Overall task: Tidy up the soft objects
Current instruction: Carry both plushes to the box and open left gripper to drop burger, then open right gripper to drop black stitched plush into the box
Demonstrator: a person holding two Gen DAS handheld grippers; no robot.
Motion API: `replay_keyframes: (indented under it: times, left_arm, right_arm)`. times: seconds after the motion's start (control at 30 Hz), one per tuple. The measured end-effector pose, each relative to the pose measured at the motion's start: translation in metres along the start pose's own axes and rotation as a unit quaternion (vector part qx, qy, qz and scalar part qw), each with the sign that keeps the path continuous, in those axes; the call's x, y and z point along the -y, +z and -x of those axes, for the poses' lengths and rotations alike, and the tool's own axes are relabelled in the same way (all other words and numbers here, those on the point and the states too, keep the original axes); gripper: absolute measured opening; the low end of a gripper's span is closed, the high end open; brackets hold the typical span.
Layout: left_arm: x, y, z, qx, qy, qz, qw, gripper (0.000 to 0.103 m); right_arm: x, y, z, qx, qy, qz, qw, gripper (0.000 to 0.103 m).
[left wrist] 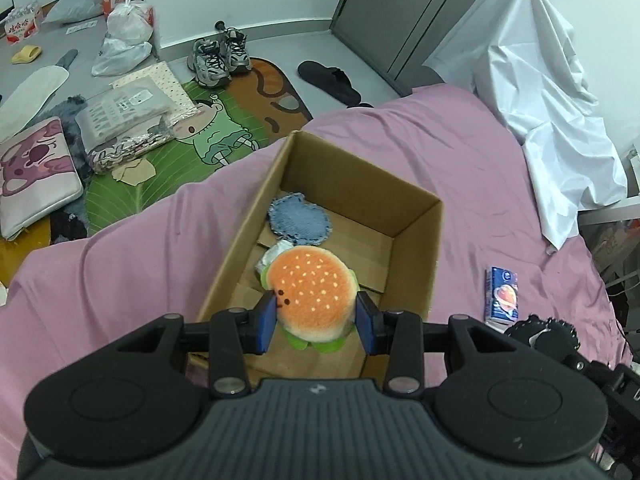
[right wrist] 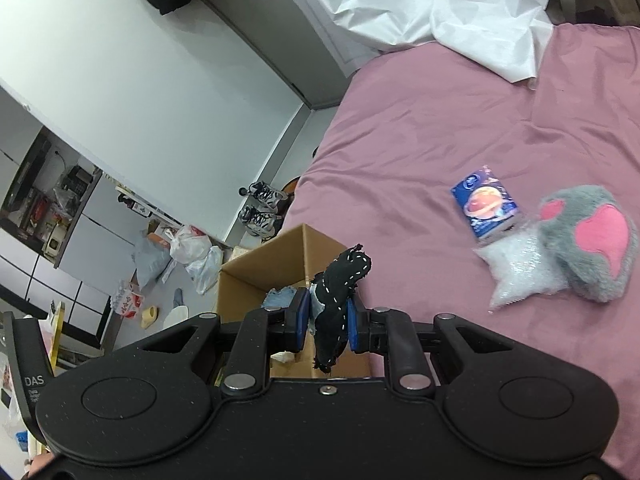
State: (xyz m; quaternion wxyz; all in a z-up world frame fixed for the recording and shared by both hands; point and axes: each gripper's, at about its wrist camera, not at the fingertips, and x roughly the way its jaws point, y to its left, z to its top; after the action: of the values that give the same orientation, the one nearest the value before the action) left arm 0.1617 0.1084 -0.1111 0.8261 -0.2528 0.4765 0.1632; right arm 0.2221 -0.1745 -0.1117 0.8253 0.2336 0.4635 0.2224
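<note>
My left gripper (left wrist: 316,314) is shut on a plush burger (left wrist: 312,294) with an orange seeded bun, held over the open cardboard box (left wrist: 416,240) on the pink bed. Inside the box lie a round denim patch (left wrist: 298,222) and a pale soft item under the burger. My right gripper (right wrist: 325,314) is shut on a black fabric piece with white stitching (right wrist: 340,280), held above the box's near corner (right wrist: 280,256). On the bed to the right lie a grey plush paw with pink pads (right wrist: 588,240) and a white glittery star cushion (right wrist: 520,272).
A small blue carton (right wrist: 484,202) lies on the pink bedsheet (right wrist: 440,120), also seen in the left wrist view (left wrist: 502,294). A white sheet (left wrist: 540,80) drapes at the bed's far side. Shoes (left wrist: 220,56), bags and cushions clutter the floor beyond the bed.
</note>
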Motion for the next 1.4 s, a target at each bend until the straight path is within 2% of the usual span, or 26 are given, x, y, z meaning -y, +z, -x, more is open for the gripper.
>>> replay_keyframes:
  times: [0.57,0.67,0.9,1.13,1.17,1.23,1.3,1.4]
  left_arm:
    - [-0.015,0.010,-0.025,-0.041,0.020,-0.004,0.9989,0.043]
    - [-0.013,0.015,-0.028,-0.053,0.040,-0.014,0.9977,0.046]
    - [-0.014,0.025,-0.025,-0.055,0.044,-0.020,0.9973,0.068]
    - [-0.019,0.038,-0.013,-0.034,0.046,-0.017,0.9983,0.073]
    - [-0.019,0.040,-0.012,-0.031,0.047,-0.017,0.9983,0.075]
    - [-0.019,0.041,-0.011,-0.029,0.049,-0.019,0.9982,0.080]
    - [-0.017,0.042,-0.010,-0.032,0.057,-0.023,0.9976,0.083]
    - [-0.011,0.041,-0.008,-0.031,0.057,-0.034,0.9973,0.085]
  right_arm:
    - [-0.051,-0.002,-0.036,-0.021,-0.009,0.047,0.999,0.020]
    - [-0.058,-0.001,-0.044,-0.026,-0.010,0.051,0.998,0.020]
    - [-0.073,0.004,-0.053,-0.023,-0.011,0.063,0.998,0.020]
    - [-0.089,0.015,-0.053,-0.005,0.002,0.075,0.997,0.024]
    - [-0.091,0.016,-0.052,-0.001,0.008,0.076,0.997,0.026]
    - [-0.094,0.018,-0.048,0.009,0.012,0.077,0.997,0.058]
    - [-0.094,0.018,-0.041,0.029,-0.003,0.086,0.996,0.067]
    - [-0.090,0.018,-0.036,0.029,-0.004,0.086,0.996,0.068]
